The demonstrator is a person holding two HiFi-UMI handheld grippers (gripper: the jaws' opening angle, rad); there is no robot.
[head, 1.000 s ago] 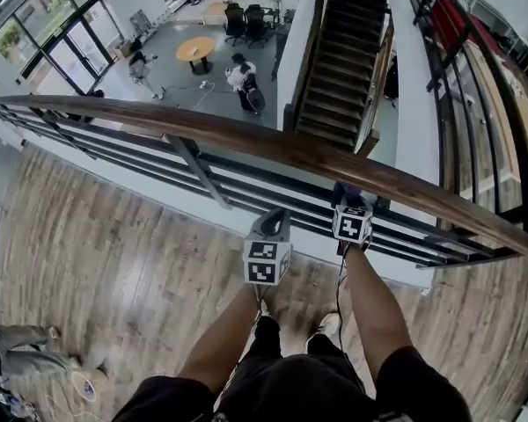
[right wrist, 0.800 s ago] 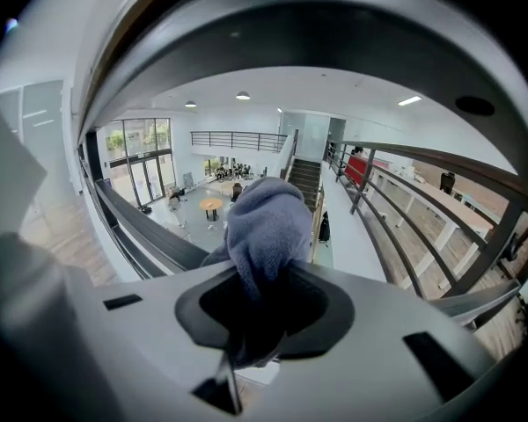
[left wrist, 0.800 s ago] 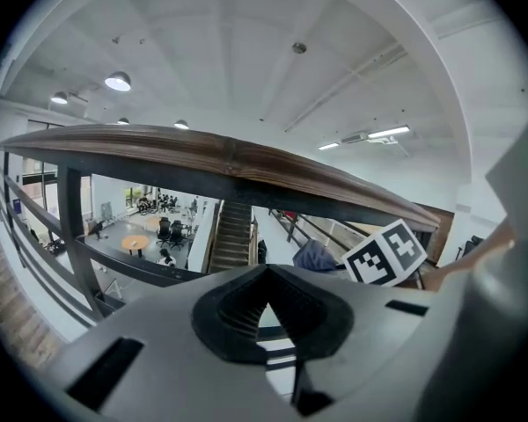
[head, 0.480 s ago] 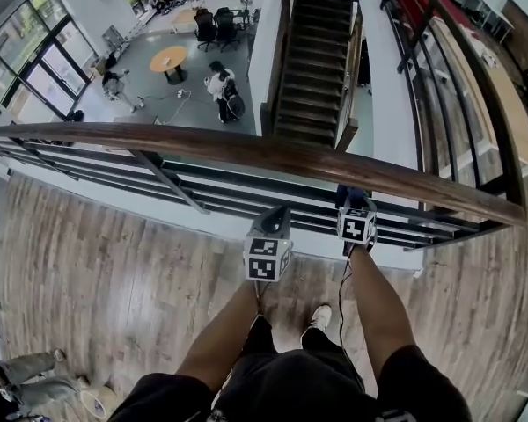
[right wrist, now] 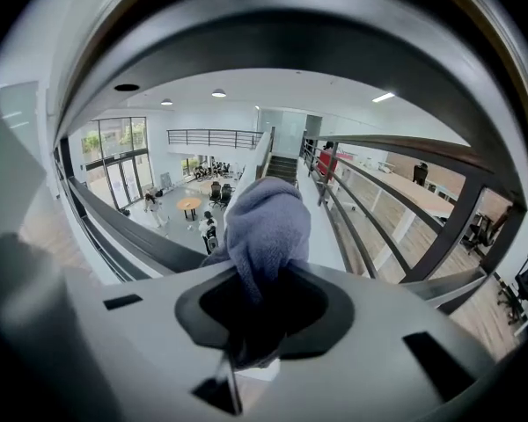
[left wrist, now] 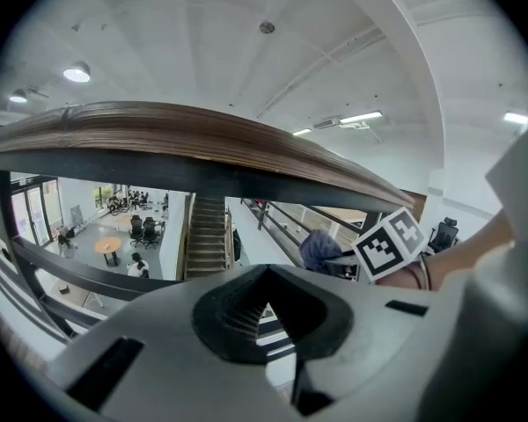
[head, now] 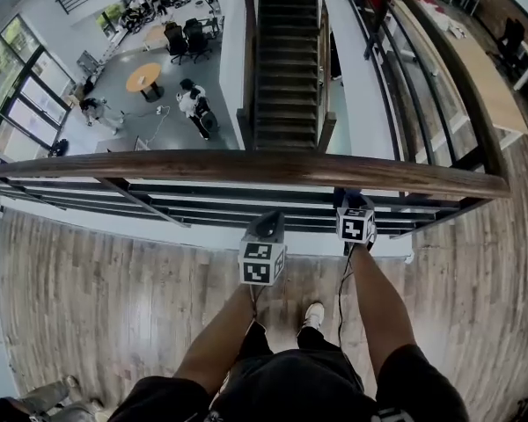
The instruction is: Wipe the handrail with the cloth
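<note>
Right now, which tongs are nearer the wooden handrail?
Right. The right tongs, shut on the blue cloth, sit just beneath the wooden handrail; the left tongs hang lower and further back from it, holding nothing.

Left of the staircase (head: 286, 60), a floor below: round table (head: 144, 78), chairs (head: 185, 35), a standing person (head: 194, 105).

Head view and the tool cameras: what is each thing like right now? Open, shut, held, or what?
handrail: wooden, nothing resting on its top.
cloth: bunched up, pinched at its lower end, sticking up under the handrail.
right tool: shut on the cloth.
left tool: shut, holding nothing, lower than the handrail.
</note>
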